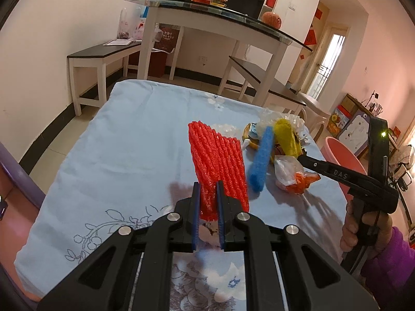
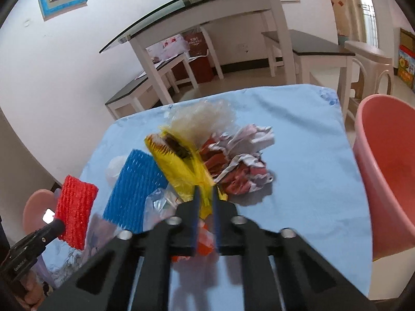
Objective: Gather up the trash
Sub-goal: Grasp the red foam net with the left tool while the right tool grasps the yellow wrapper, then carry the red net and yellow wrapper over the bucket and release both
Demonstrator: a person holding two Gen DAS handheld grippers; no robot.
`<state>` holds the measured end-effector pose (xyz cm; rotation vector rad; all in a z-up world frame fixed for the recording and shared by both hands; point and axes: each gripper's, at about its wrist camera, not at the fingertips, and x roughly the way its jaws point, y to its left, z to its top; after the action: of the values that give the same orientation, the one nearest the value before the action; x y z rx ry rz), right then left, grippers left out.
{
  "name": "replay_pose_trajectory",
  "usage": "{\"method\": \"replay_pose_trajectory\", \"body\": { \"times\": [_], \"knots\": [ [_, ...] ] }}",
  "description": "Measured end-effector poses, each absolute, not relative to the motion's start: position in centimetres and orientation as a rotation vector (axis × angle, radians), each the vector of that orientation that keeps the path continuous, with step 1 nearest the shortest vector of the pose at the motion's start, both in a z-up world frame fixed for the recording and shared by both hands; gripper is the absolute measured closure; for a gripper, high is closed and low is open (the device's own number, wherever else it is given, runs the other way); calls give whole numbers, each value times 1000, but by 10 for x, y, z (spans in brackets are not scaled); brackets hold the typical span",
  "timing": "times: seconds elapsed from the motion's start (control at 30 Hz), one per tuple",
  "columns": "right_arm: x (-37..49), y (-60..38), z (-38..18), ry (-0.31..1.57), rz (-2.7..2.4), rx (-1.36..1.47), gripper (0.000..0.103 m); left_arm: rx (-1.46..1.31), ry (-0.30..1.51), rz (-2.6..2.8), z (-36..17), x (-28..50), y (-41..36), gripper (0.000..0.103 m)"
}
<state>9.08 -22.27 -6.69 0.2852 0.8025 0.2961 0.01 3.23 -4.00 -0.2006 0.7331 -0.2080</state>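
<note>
My left gripper (image 1: 208,189) is shut on a red foam fruit net (image 1: 218,165) and holds it upright above the blue cloth. It also shows at the left of the right wrist view (image 2: 75,212). My right gripper (image 2: 206,194) is shut on a yellow foam net (image 2: 181,165), which stands tilted up out of the trash pile. A blue foam net (image 2: 137,186) lies just left of it. Crumpled red and white wrappers (image 2: 241,160), a clear plastic bag (image 2: 158,204) and a whitish foam net (image 2: 205,119) lie around it.
A pink plastic bin (image 2: 384,165) stands off the table's right edge. The table carries a light blue flowered cloth (image 1: 116,142). Behind stand a glass-topped dining table (image 1: 207,10) and dark benches (image 1: 103,51).
</note>
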Motion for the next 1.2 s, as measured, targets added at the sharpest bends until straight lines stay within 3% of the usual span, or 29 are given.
{"method": "replay_pose_trajectory", "body": {
  "times": [0.57, 0.93, 1.2],
  "knots": [
    [-4, -267, -5, 605, 246, 347, 101, -219, 613, -280, 3, -26, -2, 92],
    [-41, -342, 9, 525, 46, 376, 101, -169, 553, -462, 40, -20, -96, 92],
    [-41, -410, -2, 523, -92, 433, 101, -92, 574, -570, 38, -2, -179, 92]
  ]
}}
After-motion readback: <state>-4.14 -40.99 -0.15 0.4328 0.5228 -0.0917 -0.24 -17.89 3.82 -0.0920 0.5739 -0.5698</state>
